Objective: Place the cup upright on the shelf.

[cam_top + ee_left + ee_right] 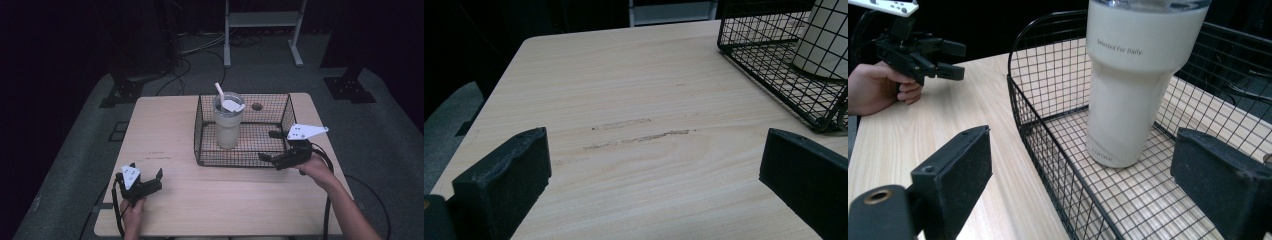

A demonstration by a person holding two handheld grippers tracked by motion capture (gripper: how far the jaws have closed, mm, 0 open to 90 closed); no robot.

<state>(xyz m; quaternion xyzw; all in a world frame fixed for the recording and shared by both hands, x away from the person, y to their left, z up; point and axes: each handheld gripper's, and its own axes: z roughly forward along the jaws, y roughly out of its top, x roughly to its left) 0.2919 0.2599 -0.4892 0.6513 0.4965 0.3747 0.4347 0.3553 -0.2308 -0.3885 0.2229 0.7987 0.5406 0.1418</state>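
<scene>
A: Where was the tumbler at that moment?

B: It stood upright inside the black wire basket, toward the basket's left half as the high view showed it. It was a pale cream tumbler with a clear lid and a straw sticking up and leaning left. In the right gripper view it rested on the basket's wire floor, with small printed lettering on its side.

A: And the basket?

B: It sat on the wooden bench, in the far middle part, slightly right of centre.

A: What about the right tool?

B: A hand held it at the basket's right near corner. Its jaws stood wide apart and gripped nothing; one jaw reached over the basket's right wall, the other lay by the near rim. From its own camera, the tumbler showed between the two jaws, well apart from both.

A: The left tool?

B: It sat low near the bench's front left, held in the other hand, well away from the basket. Its jaws were also spread wide, with only bare wood and a few faint scuff marks between them. The basket's corner showed at the upper right of its view.

A: Was anything touching the tumbler?

B: Neither tool touched it.
</scene>
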